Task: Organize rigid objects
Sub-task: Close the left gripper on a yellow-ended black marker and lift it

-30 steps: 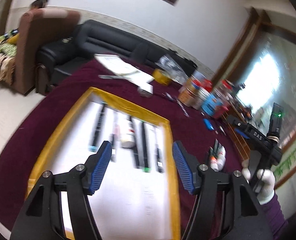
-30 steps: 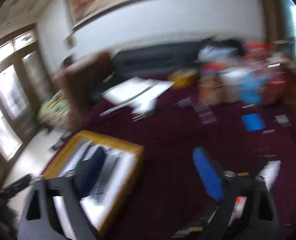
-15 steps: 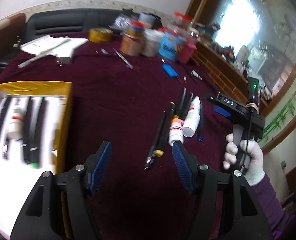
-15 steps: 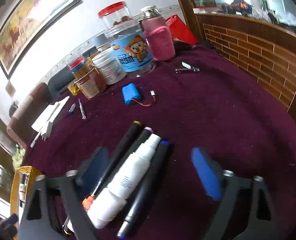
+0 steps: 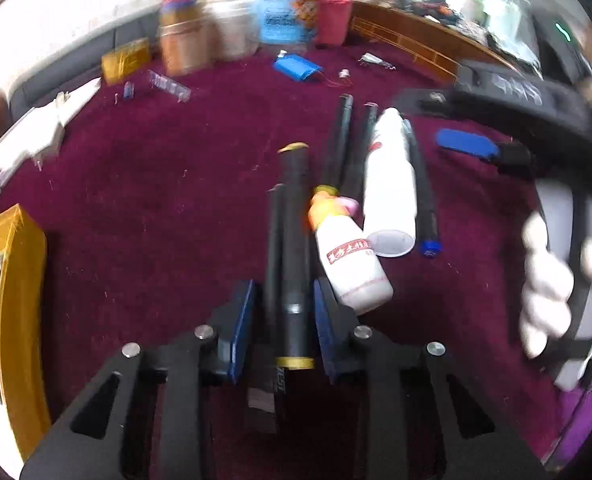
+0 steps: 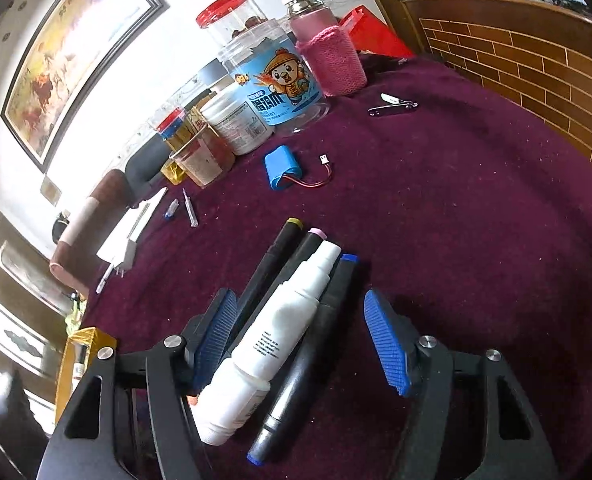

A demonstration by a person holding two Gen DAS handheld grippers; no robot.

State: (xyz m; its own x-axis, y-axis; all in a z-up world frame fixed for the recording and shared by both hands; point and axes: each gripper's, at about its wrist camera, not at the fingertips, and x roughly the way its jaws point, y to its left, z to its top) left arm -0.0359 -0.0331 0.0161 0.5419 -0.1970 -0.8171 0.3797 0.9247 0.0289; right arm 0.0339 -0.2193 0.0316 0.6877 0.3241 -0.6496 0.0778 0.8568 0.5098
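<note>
The pens and bottles are lying in a loose cluster on the maroon tablecloth (image 6: 475, 216), all roughly parallel to one another. In the left wrist view, the left gripper (image 5: 282, 320) is closing, its blue pads (image 5: 242, 316) now narrow around two black markers: the yellow-capped marker (image 5: 294, 240) and a thinner black pen (image 5: 274, 248) just beside it on the left. Both are sitting between the jaws; whether the pads are already pressing on them cannot be told, since the frame is blurring. A small white bottle with an orange cap (image 5: 351, 264) is lying tilted just right of the left gripper, touching its right finger. Beyond it, a taller white bottle (image 5: 389, 176) is resting beside two more dark markers (image 5: 335, 148) and a blue-capped marker (image 5: 425, 196).

In the right wrist view, the right gripper (image 6: 299, 344) is also closing, jaws at a middling width, straddling the white bottle (image 6: 280, 332) and the blue-capped marker (image 6: 307, 352). The right pad (image 6: 387, 344) is standing clear of both; the left pad (image 6: 216, 332) is lying just beside the bottle, contact uncertain. A gloved hand (image 5: 543, 280) is showing, blurred, at the right edge of the left view, gripping the other tool.

A yellow-rimmed tray (image 5: 12, 280) is sitting at the far left with pens in it. Jars (image 6: 272, 84) and a blue battery pack (image 6: 284, 166) are standing well apart, further back.
</note>
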